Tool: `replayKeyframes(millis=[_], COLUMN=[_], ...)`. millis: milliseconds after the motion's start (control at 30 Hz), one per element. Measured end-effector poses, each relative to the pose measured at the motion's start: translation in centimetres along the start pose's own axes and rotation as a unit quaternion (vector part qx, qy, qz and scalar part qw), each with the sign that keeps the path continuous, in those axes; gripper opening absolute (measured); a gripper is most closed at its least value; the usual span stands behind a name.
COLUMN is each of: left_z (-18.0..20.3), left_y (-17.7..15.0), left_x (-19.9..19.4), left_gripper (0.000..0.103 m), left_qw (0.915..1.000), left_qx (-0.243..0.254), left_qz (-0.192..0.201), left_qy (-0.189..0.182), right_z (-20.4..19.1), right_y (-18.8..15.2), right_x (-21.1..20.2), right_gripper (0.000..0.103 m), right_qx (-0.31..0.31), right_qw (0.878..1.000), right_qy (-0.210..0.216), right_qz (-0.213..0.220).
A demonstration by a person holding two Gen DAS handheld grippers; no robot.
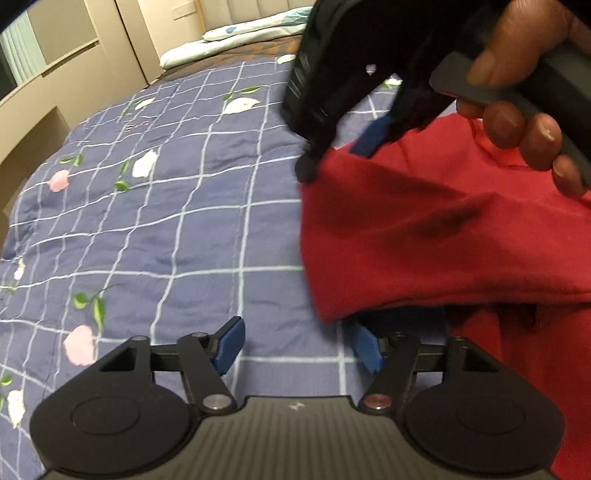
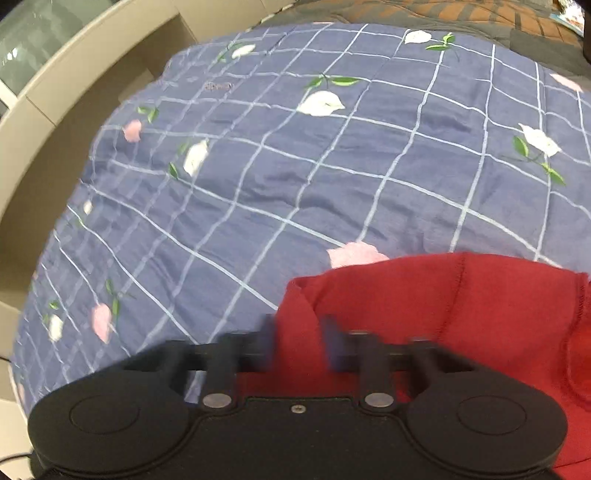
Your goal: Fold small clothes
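Observation:
A red garment [image 1: 424,240] hangs bunched over the blue checked bedspread [image 1: 166,221] on the right of the left wrist view. My right gripper [image 1: 336,158] comes down from the top and holds the garment's upper edge, with a person's hand [image 1: 524,122] around its handle. My left gripper [image 1: 298,346] stands open low over the bedspread; the garment's lower edge hangs just above its right pad [image 1: 365,349]. In the right wrist view the right gripper [image 2: 299,343] has blurred fingers drawn close on a fold of the red garment [image 2: 461,314].
The flowered bedspread [image 2: 295,166] spreads wide to the left and ahead. Folded light bedding [image 1: 240,33] lies at the head of the bed. Beige cabinets [image 1: 74,74] and a cream shelf unit [image 2: 55,110] run along the bed's left side.

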State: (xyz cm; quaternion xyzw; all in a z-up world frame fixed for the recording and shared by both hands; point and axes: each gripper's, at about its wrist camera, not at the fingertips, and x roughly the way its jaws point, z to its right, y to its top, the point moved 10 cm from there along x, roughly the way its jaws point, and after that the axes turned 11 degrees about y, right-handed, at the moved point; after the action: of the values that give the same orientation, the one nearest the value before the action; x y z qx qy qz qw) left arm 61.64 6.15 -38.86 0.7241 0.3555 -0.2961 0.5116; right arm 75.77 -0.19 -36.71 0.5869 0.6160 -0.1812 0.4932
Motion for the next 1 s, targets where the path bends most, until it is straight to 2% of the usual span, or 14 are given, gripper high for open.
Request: replayKeyframes(millis=[67, 133, 167, 200, 233, 300, 367, 533, 633, 800, 867, 900, 933, 1000], left_z=[0.1, 0.2, 0.2, 0.3, 0.2, -0.1, -0.8, -2.5, -2.7, -1.9, -2.2, -2.3, -2.5, -2.9], left_y=[0.3, 0.7, 1.0, 1.3, 1.6, 2.3, 2.7, 2.5, 2.3, 1.2, 0.7, 0.4, 0.0, -1.0], left_x=[0.1, 0.2, 0.2, 0.2, 0.1, -0.5, -0.9, -1.0, -0.7, -0.6, -1.0, -1.4, -1.9, -3.2], left_gripper=[0.056, 0.035, 0.03, 0.015, 0.008, 0.004, 0.003, 0.002, 0.002, 0.009, 0.021, 0.043, 0.061, 0.065], left_qw=[1.0, 0.9999, 0.9998, 0.9996, 0.9992, 0.9981, 0.9978, 0.9948, 0.9938, 0.9961, 0.9966, 0.9968, 0.9969, 0.9967], left_qx=[0.0, -0.003, -0.006, -0.011, -0.017, -0.034, -0.043, -0.098, -0.111, -0.085, -0.077, -0.074, -0.074, -0.076], left_qz=[0.002, 0.005, 0.007, 0.012, 0.018, 0.037, 0.047, 0.028, 0.009, -0.026, -0.029, -0.03, -0.028, -0.025], left_qy=[-0.006, -0.013, -0.018, -0.023, -0.032, -0.036, -0.02, -0.003, -0.003, -0.005, 0.004, 0.005, 0.007, 0.012], right_z=[-0.1, -0.3, -0.3, -0.3, -0.3, -0.2, -0.3, -1.1, -1.5, -1.2, -0.5, -0.1, 0.2, 1.2], right_y=[-0.1, -0.1, 0.0, 0.1, 0.3, 0.7, 1.2, 1.8, 1.4, 0.0, -0.8, -1.4, -2.1, -4.3], right_x=[-0.5, -0.9, -1.2, -1.4, -1.7, -2.4, -3.0, -3.9, -3.7, -4.7, -6.1, -7.0, -8.0, -10.2], right_gripper=[0.01, 0.009, 0.008, 0.008, 0.008, 0.008, 0.008, 0.008, 0.01, 0.043, 0.057, 0.063, 0.065, 0.075], right_qx=[-0.006, -0.018, -0.023, -0.024, -0.024, -0.025, -0.032, -0.07, -0.095, -0.088, -0.071, -0.06, -0.051, -0.035], right_qw=[1.0, 1.0, 1.0, 1.0, 1.0, 0.999, 0.999, 0.996, 0.994, 0.994, 0.995, 0.995, 0.996, 0.995], right_qy=[0.007, 0.006, 0.004, 0.004, 0.003, 0.003, 0.0, -0.013, -0.027, -0.034, -0.034, -0.035, -0.036, -0.045], right_qz=[0.004, 0.007, 0.01, 0.013, 0.017, 0.025, 0.036, 0.051, 0.046, 0.046, 0.058, 0.065, 0.071, 0.079])
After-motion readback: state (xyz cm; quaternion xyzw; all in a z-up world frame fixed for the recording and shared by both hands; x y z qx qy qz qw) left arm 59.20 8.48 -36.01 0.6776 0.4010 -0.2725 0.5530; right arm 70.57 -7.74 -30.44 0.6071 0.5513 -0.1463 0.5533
